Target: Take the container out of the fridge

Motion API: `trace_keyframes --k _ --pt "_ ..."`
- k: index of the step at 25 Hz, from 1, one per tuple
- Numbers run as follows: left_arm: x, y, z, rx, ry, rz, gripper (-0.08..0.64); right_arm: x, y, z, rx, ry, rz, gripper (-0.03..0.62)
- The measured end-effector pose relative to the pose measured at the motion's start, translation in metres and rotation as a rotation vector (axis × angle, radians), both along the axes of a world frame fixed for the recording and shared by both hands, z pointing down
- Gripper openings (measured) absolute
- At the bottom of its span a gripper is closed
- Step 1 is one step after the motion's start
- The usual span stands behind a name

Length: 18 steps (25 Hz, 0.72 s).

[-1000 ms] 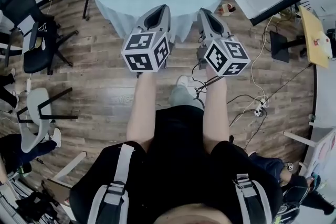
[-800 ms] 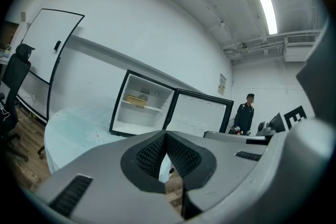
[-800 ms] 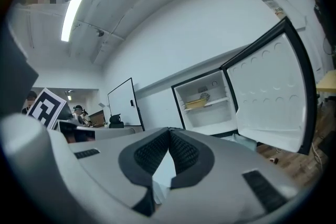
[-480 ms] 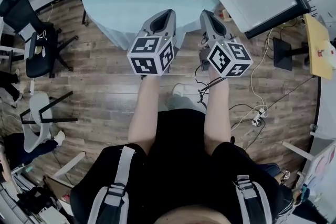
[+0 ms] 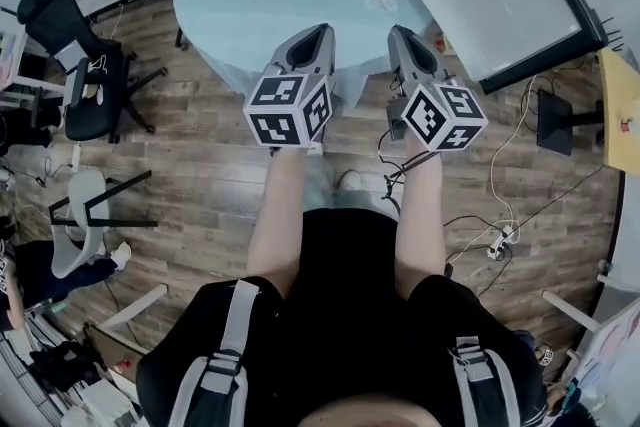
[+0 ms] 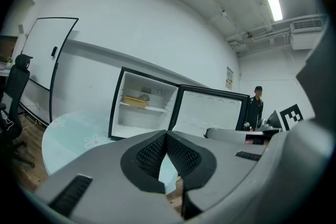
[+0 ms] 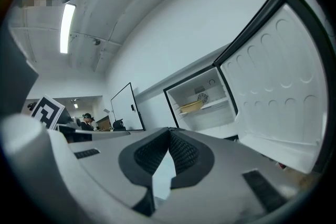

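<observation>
The container [image 6: 135,102] is a shallow yellow tray, wider than it is tall, with low sides. It sits on the upper shelf of the fridge [image 6: 157,93], toward the left of that shelf in the left gripper view. A small round thing [image 6: 145,96] is just behind it (too small to say what it is). The right gripper view shows the same yellow tray on the shelf, long side toward the camera.

The fridge is a small one with a black frame and a white inside. It stands at the far side of a round table [image 5: 225,10] covered in a pale blue cloth with flower prints. Its door [image 6: 210,112] is swung wide open to the right, white inner side showing.

Both grippers are held out in front of the person, side by side over the near edge of the table, well apart from the fridge. The left gripper [image 6: 166,136] has its jaws pressed together at the tips with nothing between them. The right gripper [image 7: 169,131] is the same, jaws closed tip to tip and nothing held.

Left of the table a black chair [image 5: 90,85] stands on the wood floor [image 5: 200,165], and a whiteboard [image 6: 44,65] stands by the wall. A person [image 6: 255,107] in dark clothes stands beyond the open door.
</observation>
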<state>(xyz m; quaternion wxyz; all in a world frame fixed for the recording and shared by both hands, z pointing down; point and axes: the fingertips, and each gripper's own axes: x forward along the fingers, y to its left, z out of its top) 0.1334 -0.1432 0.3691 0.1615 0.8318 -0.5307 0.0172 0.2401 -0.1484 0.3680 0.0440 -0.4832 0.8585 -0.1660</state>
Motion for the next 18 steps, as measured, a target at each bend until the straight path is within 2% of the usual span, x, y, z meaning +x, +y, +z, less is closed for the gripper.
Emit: trace_keyframes --k 6,13,18 --pt "-0.023 -0.036 -0.001 0.005 0.046 -0.036 0.0 -0.02 -0.026 -0.001 0.005 0.05 -0.033 0.006" --pt "-0.004 -0.098 -0.014 0.043 0.061 0.051 0.0 -0.002 -0.091 -0.013 0.029 0.059 0.051 0.006" --pt "-0.027 -0.157 -0.04 0.108 0.036 0.048 0.0 -0.041 -0.15 -0.035 0.086 0.076 0.005 0.006"
